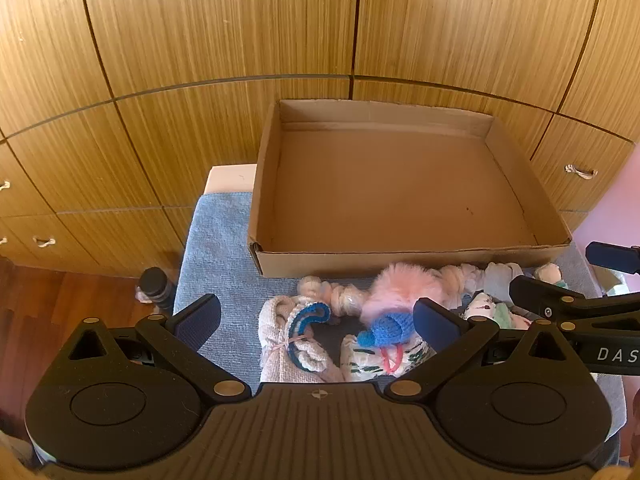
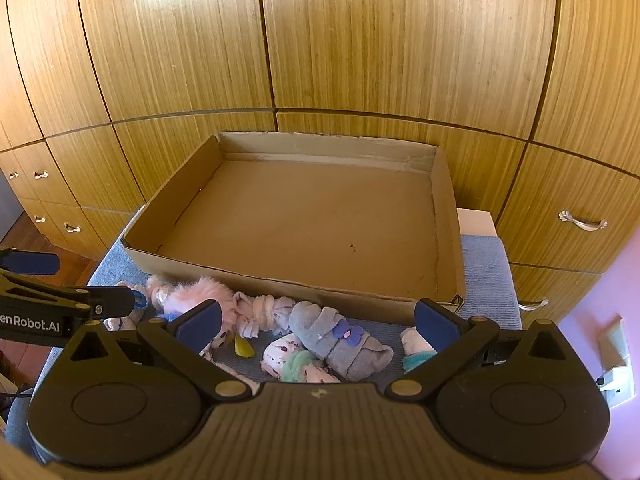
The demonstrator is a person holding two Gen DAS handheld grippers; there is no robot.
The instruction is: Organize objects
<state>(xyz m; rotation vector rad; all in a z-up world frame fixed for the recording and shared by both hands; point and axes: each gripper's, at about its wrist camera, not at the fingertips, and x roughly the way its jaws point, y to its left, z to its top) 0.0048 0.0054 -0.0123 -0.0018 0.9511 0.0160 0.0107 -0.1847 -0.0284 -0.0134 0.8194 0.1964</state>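
Your view down the left gripper (image 1: 316,322) cuts off the near ends of the bundles: the beige knitted roll (image 1: 280,344) with its blue trim and the white green-patterned roll (image 1: 372,360) both slide under the gripper body, so you can't see how far they run. The pink fluffy piece (image 1: 400,284) is blurred at its edges, and a blue crocheted item (image 1: 390,326) lies on top of it. What the small things at the far right of that row are is hard to tell.

Both tongs are tipped steeply downward over the pile. Your left jaws stand wide apart, nothing between the pads. Your right gripper (image 2: 318,326) is the same, jaws spread, pads touching nothing, hovering above the grey rolled sock (image 2: 340,340) with purple flowers.

The clothes sit in a row on the blue towel (image 1: 216,248), just in front of the cardboard box (image 2: 448,216), whose near wall touches or nearly touches the twisted pale roll (image 2: 264,312). The box floor is bare. From the right wrist view, left to right: the other gripper's fingers reach in from the left edge, then the pink fluff, a yellow scrap (image 2: 244,348), a white floral roll with a mint cuff (image 2: 288,360), the grey sock, and a white roll (image 2: 414,344) half hidden behind your right finger. Wooden cabinet doors (image 2: 360,40) fill the background.
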